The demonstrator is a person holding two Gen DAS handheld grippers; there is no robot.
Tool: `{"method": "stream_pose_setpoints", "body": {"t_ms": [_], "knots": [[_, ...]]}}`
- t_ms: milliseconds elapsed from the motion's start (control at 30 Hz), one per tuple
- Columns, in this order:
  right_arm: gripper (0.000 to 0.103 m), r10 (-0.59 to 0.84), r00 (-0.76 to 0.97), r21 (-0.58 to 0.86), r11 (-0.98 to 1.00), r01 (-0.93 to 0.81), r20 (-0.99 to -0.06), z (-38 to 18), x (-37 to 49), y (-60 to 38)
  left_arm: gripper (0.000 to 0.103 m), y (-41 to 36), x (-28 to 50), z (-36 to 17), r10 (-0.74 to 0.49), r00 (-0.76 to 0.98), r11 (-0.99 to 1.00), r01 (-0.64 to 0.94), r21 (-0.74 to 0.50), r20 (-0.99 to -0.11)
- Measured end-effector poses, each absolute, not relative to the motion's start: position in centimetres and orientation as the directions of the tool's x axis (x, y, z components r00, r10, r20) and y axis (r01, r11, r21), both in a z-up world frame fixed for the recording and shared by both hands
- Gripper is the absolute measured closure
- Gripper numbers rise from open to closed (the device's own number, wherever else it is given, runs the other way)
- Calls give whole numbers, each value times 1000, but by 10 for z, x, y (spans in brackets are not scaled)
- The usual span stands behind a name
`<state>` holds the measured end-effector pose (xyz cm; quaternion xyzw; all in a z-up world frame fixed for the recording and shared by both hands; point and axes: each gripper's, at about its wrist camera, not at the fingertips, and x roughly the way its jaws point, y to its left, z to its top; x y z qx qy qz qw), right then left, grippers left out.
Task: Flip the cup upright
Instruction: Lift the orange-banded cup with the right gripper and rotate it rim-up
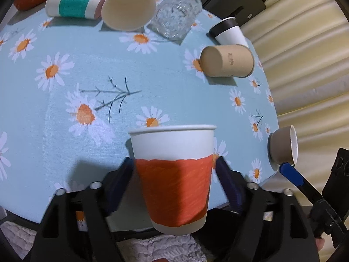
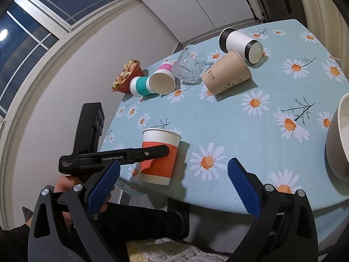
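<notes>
Left wrist view, going L to R: we're seeing a teal-banded cup (image 1: 76, 0) lying on its side at the far edge of the daisy tablecloth (image 1: 65, 50), next to it a cream cup (image 1: 128, 8) w/ its mouth toward us, then a toppled glass (image 1: 176, 15), a black-and-white cup (image 1: 229, 32) and a kraft cup (image 1: 226, 61), all on their sides. We're holding the orange-banded paper cup (image 1: 174, 179) w/ the left gripper (image 1: 174, 170), pads pinching its orange band from both sides; it's standing mouth-up at the near table edge, base seemingly on the cloth in the right wrist view. We're judging it light, thin-walled, easy to crush, so the mid-band grip w/ gentle squeeze looks right; rim and base are stiffer spots. At far R a grey mug (image 1: 283, 146) is lying sideways. The right gripper (image 2: 174, 181) is hanging spread apart, holding nothing, short of the table. Writing: the kraft cup has small print, too tiny to read; the left tool's handle label is starting "Data Acquisition", the rest unclear.
</notes>
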<state>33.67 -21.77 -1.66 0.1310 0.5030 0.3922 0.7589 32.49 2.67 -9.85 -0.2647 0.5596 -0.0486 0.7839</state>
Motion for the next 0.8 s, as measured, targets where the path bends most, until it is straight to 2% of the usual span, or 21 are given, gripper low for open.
{"method": "stream_pose_setpoints", "body": {"t_ms": [267,467,800], "knots": [[5,722,181,586,660,-470,-667,-18,336,-214,24,35,320,-92,-367,390,855,-216,-472,-844],[5,739,152,633,649,-423,-656,-25,344,-214,24,47,307,-80,-400,439,824,-211,-525,-805],[5,692,-61,659,652,-376,-720,-42,362,-156,25,74,258,-61,-431,524,776,-201,-598,-735]]}}
